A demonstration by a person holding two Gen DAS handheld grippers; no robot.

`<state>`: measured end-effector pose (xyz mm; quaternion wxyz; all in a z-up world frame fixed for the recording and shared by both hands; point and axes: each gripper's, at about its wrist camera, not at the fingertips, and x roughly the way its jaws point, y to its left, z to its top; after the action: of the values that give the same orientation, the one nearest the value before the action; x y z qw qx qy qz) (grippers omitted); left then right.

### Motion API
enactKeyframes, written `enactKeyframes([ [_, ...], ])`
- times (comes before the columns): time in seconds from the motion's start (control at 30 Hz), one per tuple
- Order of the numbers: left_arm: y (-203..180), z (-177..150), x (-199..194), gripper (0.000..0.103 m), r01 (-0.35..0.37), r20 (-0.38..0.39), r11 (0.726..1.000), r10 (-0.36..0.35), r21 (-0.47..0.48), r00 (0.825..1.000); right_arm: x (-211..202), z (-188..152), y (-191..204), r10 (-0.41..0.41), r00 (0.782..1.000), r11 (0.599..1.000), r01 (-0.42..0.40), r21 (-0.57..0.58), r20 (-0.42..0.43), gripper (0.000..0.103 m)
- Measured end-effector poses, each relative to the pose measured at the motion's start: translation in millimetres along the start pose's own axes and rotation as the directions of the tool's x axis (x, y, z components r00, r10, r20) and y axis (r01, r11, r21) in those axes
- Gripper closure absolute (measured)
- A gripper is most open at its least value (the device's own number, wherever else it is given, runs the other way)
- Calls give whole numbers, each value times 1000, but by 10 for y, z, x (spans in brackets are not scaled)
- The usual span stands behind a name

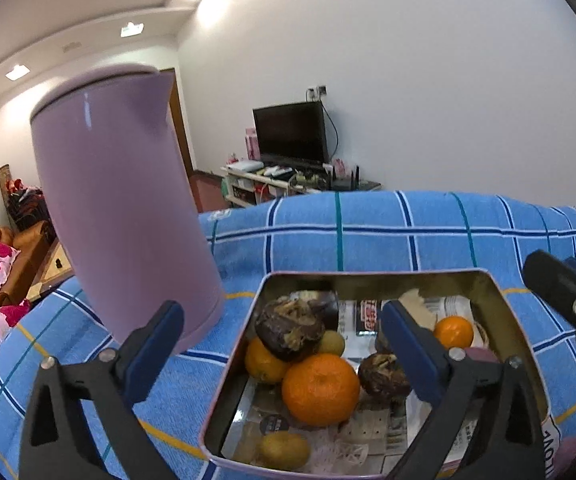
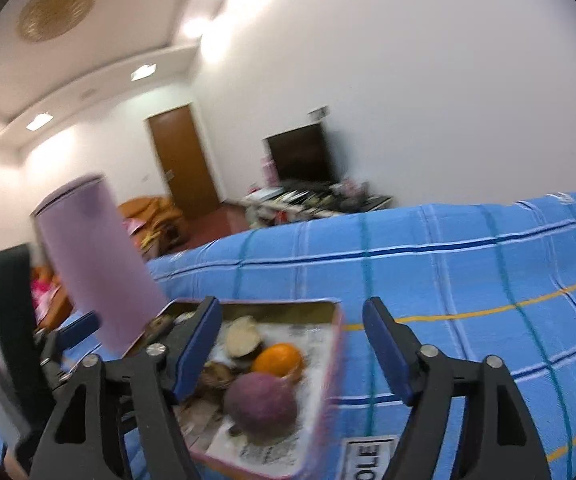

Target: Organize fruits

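**Kid:** Where is the fruit?

**Helper:** It sits in a metal tin (image 1: 500, 312) on a blue checked cloth (image 1: 408, 236). A big orange (image 1: 320, 390) lies near the middle of the tin. A smaller orange (image 1: 453, 332) is farther back on the right. Another orange (image 1: 262, 362) is on the left, partly under a dark brown wrinkly fruit (image 1: 290, 330). A yellow-green fruit (image 1: 284, 450) lies at the near edge. A round purple fruit (image 2: 262, 402) is in the tin too.

**Kid:** Are the claws holding anything?

**Helper:** No. The left gripper (image 1: 282, 338) is spread wide over the tin, with nothing pinched. The right gripper (image 2: 292, 334) is let go too, and it hangs over the right side of the tin.

**Kid:** What is that tall thing?

**Helper:** A purple kettle (image 1: 124, 216). It stands just left of the tin.

**Kid:** Can you read any words?

**Helper:** Only a bit. A white label (image 2: 370, 456) near the tin's right side shows the letters "OLE". Printed paper lines the tin, but it is too small to read. A dark TV (image 1: 291, 132) stands far back by the wall.
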<state>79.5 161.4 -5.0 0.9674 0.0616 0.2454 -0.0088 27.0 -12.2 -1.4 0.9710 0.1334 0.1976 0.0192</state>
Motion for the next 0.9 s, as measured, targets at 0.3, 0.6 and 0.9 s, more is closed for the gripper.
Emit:
enactKeyframes([
  [0.3, 50, 6, -104, 0, -44, 85, 998, 48, -52, 995, -294, 4, 106, -112, 963, 991, 126, -43, 244, 13],
  [0.6, 109, -48, -235, 0, -14, 112, 996, 23, -84, 993, -367, -45, 308, -65, 978, 984, 96, -150, 200, 13],
  [0.9, 14, -152, -539, 0, 12, 176, 1000, -10, -13, 984, -685, -157, 245, -54, 975, 985, 87, -146, 217, 13],
])
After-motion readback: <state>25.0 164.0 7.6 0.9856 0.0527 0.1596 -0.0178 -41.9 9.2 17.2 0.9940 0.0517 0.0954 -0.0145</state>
